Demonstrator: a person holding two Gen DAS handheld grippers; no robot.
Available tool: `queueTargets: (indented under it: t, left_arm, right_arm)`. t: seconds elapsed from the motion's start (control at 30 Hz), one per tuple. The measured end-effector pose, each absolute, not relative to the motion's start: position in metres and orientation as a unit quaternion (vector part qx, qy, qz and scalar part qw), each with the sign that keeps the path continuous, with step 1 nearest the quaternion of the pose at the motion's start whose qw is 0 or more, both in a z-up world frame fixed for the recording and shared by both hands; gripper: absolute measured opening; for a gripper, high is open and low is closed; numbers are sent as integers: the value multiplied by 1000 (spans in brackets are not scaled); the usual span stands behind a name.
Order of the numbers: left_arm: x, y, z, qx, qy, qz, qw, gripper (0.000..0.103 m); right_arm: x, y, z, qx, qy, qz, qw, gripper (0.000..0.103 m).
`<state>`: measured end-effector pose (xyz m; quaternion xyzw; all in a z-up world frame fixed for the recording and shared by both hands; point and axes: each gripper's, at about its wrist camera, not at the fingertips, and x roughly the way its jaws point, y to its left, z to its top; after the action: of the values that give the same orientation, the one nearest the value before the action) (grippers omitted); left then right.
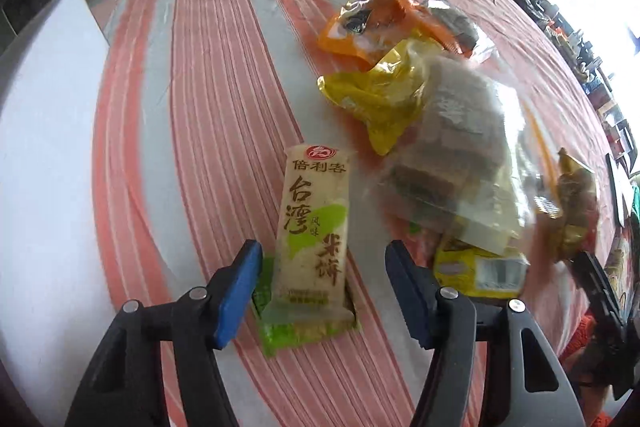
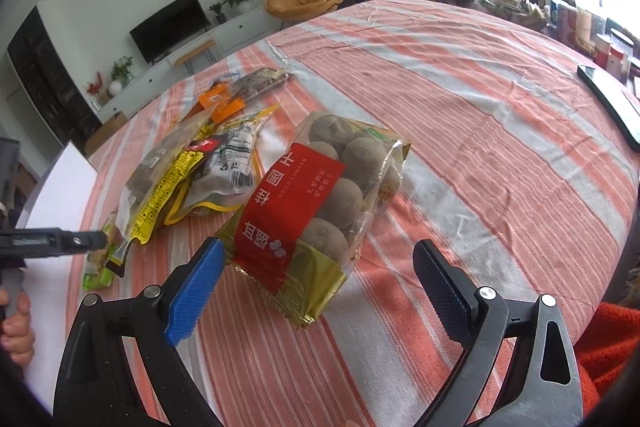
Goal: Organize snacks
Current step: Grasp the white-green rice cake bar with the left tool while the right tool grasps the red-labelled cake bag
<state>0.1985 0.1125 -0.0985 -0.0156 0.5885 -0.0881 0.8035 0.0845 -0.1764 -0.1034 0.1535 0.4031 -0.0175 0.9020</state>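
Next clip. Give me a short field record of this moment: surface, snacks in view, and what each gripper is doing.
surface: striped tablecloth, red and white
left gripper: open, fingers either side of a rice cracker packet lying flat; not closed on it
right gripper: open, fingers either side of the near end of a bag of round brown snacks with a red label; not gripping
other snacks: loose pile of packets beside the bag, including a yellow bag and an orange bag
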Motion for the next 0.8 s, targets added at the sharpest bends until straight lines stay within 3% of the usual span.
queueTargets:
  t: [0.07, 0.1, 0.13, 0.17, 0.37, 0.53, 0.67, 0.77, 0.8]
  left_arm:
    - [203, 107, -101, 10, 588, -76, 805, 61]
    - [204, 105, -101, 10, 586, -80, 807, 52]
    - [204, 103, -102, 9, 584, -88, 807, 33]
    - [205, 102, -104, 8, 585, -89, 806, 29]
    - [191, 112, -84, -47, 567, -82, 819, 28]
    - [133, 105, -58, -52, 553, -111, 824, 28]
    - [83, 86, -70, -34, 560, -128, 818, 29]
    - [58, 76, -88, -19, 557, -118, 822, 35]
    - [55, 77, -94, -14, 559, -110, 821, 43]
  right_arm:
    - [85, -179, -105, 161, 405, -16, 900, 96]
    - [85, -179, -105, 162, 406, -17, 899, 96]
    - [85, -179, -105, 161, 406, -17, 899, 96]
    - [85, -178, -105, 161, 407, -17, 899, 96]
    - [85, -178, -106, 160, 408, -16, 899, 96]
    - [86, -180, -107, 170, 408, -13, 897, 96]
    - [86, -182, -109, 174, 410, -11, 895, 96]
    - [86, -184, -109, 177, 409, -11, 895, 96]
    - [85, -184, -109, 178, 409, -11, 895, 96]
